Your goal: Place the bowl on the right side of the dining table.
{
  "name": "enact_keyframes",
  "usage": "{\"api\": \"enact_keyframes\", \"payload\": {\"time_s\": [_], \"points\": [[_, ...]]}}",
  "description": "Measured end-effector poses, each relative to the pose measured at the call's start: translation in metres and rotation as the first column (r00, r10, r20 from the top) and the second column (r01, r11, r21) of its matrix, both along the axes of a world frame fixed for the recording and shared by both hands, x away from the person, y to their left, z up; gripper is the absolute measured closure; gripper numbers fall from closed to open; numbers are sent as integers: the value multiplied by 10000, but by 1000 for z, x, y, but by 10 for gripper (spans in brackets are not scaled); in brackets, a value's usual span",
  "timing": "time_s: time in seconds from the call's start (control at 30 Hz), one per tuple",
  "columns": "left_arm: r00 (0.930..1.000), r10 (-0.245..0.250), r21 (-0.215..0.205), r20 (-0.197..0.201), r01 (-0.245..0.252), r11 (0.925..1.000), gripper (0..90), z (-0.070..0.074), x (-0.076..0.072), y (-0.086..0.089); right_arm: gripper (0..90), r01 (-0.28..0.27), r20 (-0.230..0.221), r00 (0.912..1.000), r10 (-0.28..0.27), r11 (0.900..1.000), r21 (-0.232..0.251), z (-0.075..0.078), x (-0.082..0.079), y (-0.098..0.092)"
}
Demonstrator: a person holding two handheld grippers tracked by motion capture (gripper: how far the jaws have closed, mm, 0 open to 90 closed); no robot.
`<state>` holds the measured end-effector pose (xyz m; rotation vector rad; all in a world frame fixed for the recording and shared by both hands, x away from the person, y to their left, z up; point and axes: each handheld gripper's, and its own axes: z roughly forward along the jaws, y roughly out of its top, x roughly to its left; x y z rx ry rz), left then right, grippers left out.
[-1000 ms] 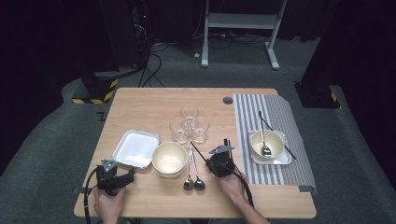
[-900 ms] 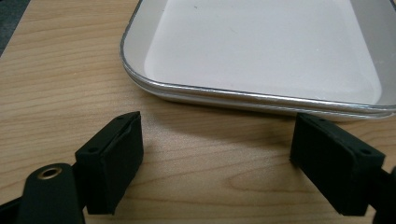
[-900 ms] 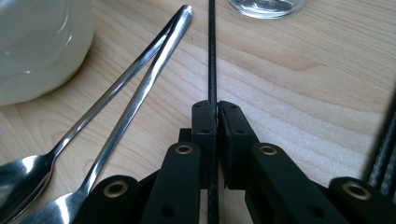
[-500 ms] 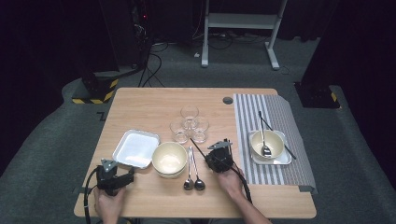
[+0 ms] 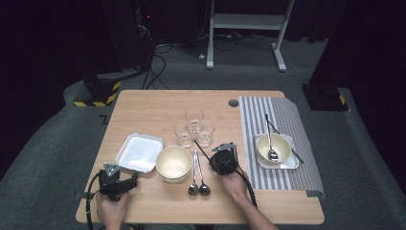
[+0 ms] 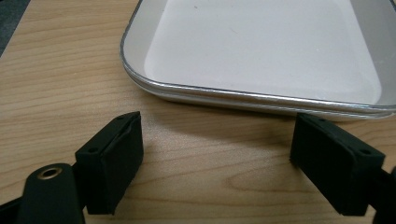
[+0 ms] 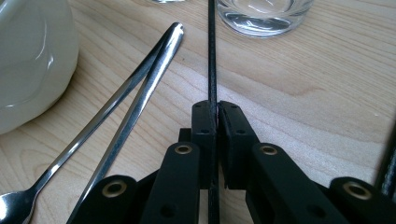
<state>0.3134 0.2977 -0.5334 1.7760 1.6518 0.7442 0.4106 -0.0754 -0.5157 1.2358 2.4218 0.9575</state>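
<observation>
My right gripper is shut on a thin black chopstick, which runs up between its pads toward the glasses. It hovers low over the wood, just right of two spoons lying side by side. A cream bowl sits left of the spoons. My left gripper is open near the table's front left, its jaws wide apart with bare wood between them, facing the near rim of a white tray.
A striped mat covers the table's right side. On it a square plate carries a bowl with a spoon inside, and a second black chopstick lies across it. A round grommet is near the far edge.
</observation>
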Motion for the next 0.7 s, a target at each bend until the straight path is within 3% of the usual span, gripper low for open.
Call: {"api": "enact_keyframes", "payload": {"time_s": [0.1, 0.23, 0.7], "points": [[10000, -2, 3, -3, 2, 10000, 173, 0, 0, 0, 827, -78, -25, 10000, 78, 10000, 21, 0, 1, 0], [10000, -1, -1, -1, 1, 10000, 173, 0, 0, 0, 759, -309, -380, 9987, 331, 9979, 567, 1, 2, -6], [10000, 23, -28, 24, -23, 10000, 174, 0, 0, 0, 766, -673, 172, 9976, 675, 9977, -110, 6, -19, -19]]}}
